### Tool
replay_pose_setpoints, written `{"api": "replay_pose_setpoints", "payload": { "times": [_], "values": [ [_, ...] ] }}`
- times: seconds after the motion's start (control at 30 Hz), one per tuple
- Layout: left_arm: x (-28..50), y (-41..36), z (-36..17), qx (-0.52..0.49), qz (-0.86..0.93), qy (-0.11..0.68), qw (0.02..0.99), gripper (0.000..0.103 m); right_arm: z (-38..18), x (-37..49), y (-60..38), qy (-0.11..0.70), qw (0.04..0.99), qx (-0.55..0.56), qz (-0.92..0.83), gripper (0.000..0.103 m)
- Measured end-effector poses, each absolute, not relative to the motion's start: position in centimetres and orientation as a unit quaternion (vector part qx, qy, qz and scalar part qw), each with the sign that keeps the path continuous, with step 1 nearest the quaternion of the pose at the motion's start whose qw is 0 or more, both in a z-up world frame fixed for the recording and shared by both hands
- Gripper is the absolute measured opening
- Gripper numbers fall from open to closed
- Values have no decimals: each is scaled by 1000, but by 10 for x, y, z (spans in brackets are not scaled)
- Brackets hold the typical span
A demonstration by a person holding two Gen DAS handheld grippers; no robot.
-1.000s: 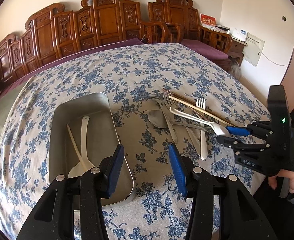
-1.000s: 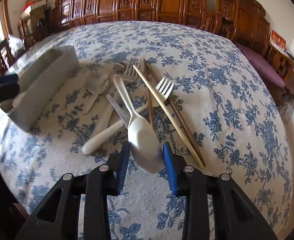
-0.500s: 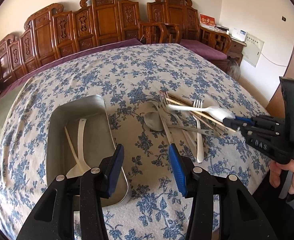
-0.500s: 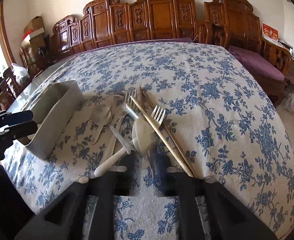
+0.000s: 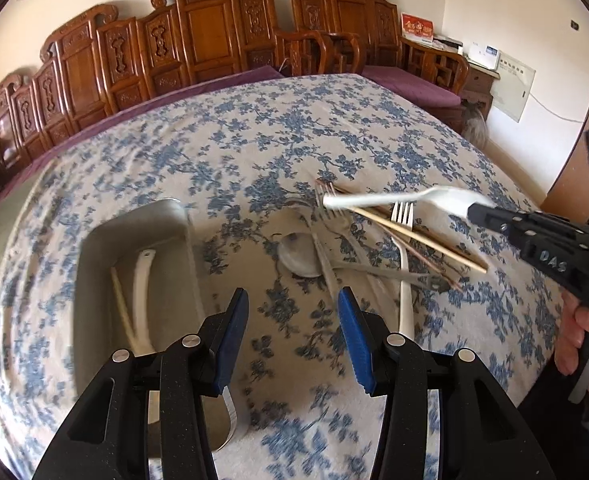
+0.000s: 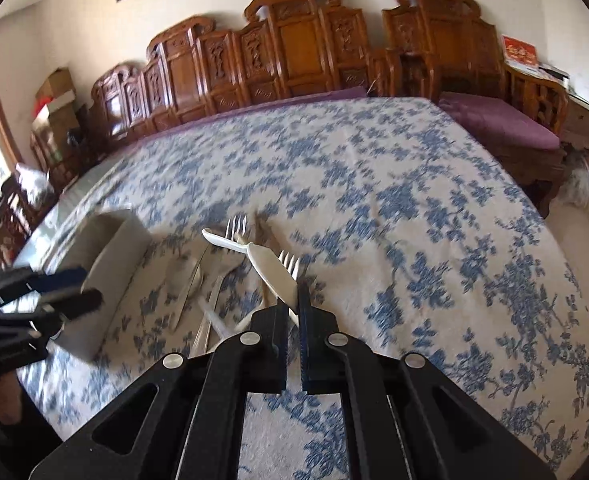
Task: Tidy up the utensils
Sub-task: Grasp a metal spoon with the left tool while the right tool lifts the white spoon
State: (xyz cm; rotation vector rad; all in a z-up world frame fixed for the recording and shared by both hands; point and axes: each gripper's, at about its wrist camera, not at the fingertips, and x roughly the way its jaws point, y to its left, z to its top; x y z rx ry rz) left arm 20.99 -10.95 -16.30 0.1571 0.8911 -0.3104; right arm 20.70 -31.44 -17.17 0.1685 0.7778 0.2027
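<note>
Right now the right hand-held gripper (image 6: 293,304) is clamped shut on the bowl end of a white plastic spoon (image 6: 272,270), which sticks out over the pile of forks (image 5: 401,216), chopsticks (image 5: 410,234) and a metal spoon (image 5: 300,258) left on the flowered tabletop (image 5: 254,152). The grip looks thin to me: the pads pinch only the edge of a smooth, curved bowl, so the long handle could swing or the spoon could twist and slip out on the way over to the metal tray (image 5: 174,216) on the left, which already holds a white spoon (image 5: 140,292) and a chopstick. The handle also hangs close above the pile and might catch a fork and drag it along. The left hand-held gripper (image 5: 292,330) hovers half open with nothing between its pads, right by the tray's near corner; if the two meet there, it could be in the way or nudge the tray.
</note>
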Motion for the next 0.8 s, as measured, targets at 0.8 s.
{"api": "replay_pose_setpoints", "payload": {
  "times": [0.8],
  "values": [
    [299,-158,-219,49,-133,494,858,12,-171,218,-351,365,911,175,78,5]
  ]
}}
